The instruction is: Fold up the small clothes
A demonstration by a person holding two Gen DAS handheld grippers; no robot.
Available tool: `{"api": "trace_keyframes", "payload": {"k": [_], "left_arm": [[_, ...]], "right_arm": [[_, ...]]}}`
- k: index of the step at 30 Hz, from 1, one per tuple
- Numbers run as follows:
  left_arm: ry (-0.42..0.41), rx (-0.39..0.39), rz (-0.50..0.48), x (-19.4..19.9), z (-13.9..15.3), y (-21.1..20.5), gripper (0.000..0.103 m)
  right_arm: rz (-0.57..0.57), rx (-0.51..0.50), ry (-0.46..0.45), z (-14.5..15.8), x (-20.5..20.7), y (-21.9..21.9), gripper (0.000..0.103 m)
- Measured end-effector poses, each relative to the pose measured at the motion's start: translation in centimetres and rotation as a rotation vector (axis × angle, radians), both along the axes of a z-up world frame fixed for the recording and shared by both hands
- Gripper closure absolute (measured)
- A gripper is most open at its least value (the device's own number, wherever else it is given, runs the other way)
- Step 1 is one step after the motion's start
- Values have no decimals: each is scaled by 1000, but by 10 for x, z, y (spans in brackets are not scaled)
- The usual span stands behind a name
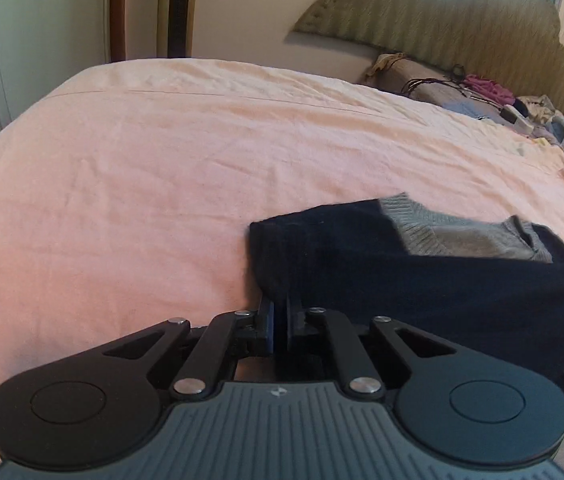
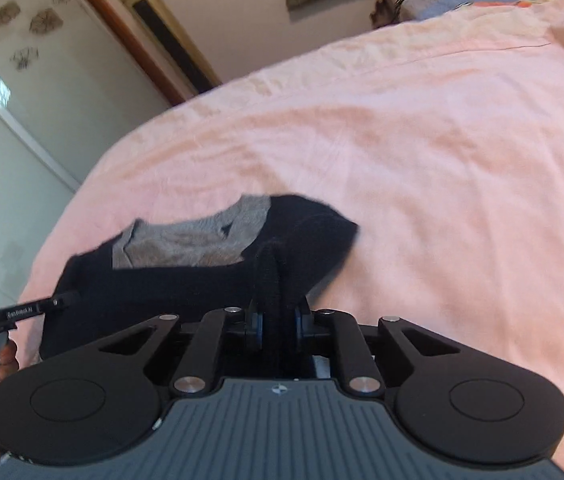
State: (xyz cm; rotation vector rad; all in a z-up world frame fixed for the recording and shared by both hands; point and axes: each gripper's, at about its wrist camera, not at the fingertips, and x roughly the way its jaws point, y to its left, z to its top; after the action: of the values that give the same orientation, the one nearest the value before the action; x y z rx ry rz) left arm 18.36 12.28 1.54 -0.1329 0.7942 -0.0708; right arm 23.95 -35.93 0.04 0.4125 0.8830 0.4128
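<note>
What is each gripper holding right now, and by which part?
Both hold the dark garment: the left gripper pinches its left edge, the right gripper a bunched fold at its right end.

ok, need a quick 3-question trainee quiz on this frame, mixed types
1. True or false: the left hand-held gripper is shut on the navy knitted garment with a grey ribbed collar.
2. What covers the bed under the garment?
A. pink cotton sheet
B. green quilt
C. bare mattress
3. Fill in: in the right wrist view, a fold of the garment stands between the pads of the right hand-held gripper, which is ____ on it.

Key: 1 true; 2 A; 3 shut
</note>
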Motion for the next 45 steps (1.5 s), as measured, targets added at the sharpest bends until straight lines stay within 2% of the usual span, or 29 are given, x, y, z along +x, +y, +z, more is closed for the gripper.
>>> {"api": "trace_keyframes", "payload": {"k": [1, 2, 4, 6, 8, 9, 10, 12, 14, 15, 16, 17, 19, 21, 23, 26, 27, 29, 30, 31, 32, 33, 34, 35, 36, 38, 40, 43, 45], "left_arm": [[-4, 12, -7, -3, 2, 0, 98], [-8, 31, 0, -6, 5, -1, 96], [-47, 63, 56, -17, 18, 2, 94], [-132, 84, 150, -31, 39, 6, 95], [-232, -23, 174, -43, 58, 2, 94], [-243, -56, 151, -43, 62, -9, 94], [-234, -62, 114, -39, 62, -28, 94], [-182, -25, 49, -23, 47, -68, 94], [-122, 55, 26, -1, 22, -97, 94], [-97, 102, 45, 8, 9, -101, 91], [-83, 133, 80, 15, -2, -99, 91], [-145, 144, 74, 11, -9, -90, 91], [-142, 135, 57, 10, -8, -73, 91], [-151, 120, 22, 10, -8, -61, 91], [-151, 114, 39, 14, -8, -58, 91], [-156, 257, 55, 6, -2, -78, 90], [-158, 272, 74, -3, 2, -81, 87], [-174, 181, 55, -30, 11, -77, 69], [-181, 138, 27, -41, 13, -78, 46], [-187, 136, 6, -49, 12, -82, 23], [-187, 165, -17, -53, 8, -87, 17], [-170, 219, -47, -52, 0, -92, 16], [-149, 224, -49, -48, -5, -90, 16], [-129, 152, -41, -43, -4, -79, 15], [-112, 134, -27, -36, -6, -70, 11], [-101, 127, -35, -28, -7, -63, 5], [-94, 165, -29, -28, -8, -68, 1], [-110, 246, 16, -47, 4, -79, 4], [-124, 201, -32, -69, 10, -85, 3]], "right_arm": [[-7, 7, 14, -11, 1, -3, 88], [-7, 22, -18, -13, -3, -4, 88], [-11, 31, -15, -9, -6, -2, 80], [-68, 4, -12, 9, -8, -5, 50], [-141, 8, -139, 32, -20, -7, 46], [-133, 23, -187, 41, -24, -3, 46], [-121, 35, -206, 46, -22, 6, 45], [-108, 0, -207, 44, -11, 35, 36], [-73, -96, -206, 29, 3, 68, 34], [-81, -161, -189, 18, 10, 80, 34], [-90, -223, -177, 7, 14, 88, 34], [-101, -272, -178, -3, 16, 90, 34], [-80, -354, -282, -15, 6, 86, 34], [-68, -351, -292, -16, 2, 77, 34], [-63, -359, -297, -18, 7, 77, 33], [-46, -456, -306, -16, 10, 94, 26], [-59, -460, -293, -12, 8, 94, 26], [-108, -411, -267, 4, -8, 89, 25], [-100, -364, -291, 11, -23, 88, 19], [-61, -337, -314, 14, -34, 90, 14], [-19, -341, -326, 13, -42, 96, 6], [14, -373, -314, 8, -46, 102, 5], [38, -427, -279, -2, -44, 107, 5], [49, -468, -260, -12, -42, 108, 0], [58, -423, -297, -18, -46, 100, 0], [54, -376, -292, -18, -42, 89, 0], [62, -403, -295, -18, -40, 95, 0], [55, -429, -282, -11, -43, 99, 2], [4, -450, -269, 0, -60, 102, 4]]}}
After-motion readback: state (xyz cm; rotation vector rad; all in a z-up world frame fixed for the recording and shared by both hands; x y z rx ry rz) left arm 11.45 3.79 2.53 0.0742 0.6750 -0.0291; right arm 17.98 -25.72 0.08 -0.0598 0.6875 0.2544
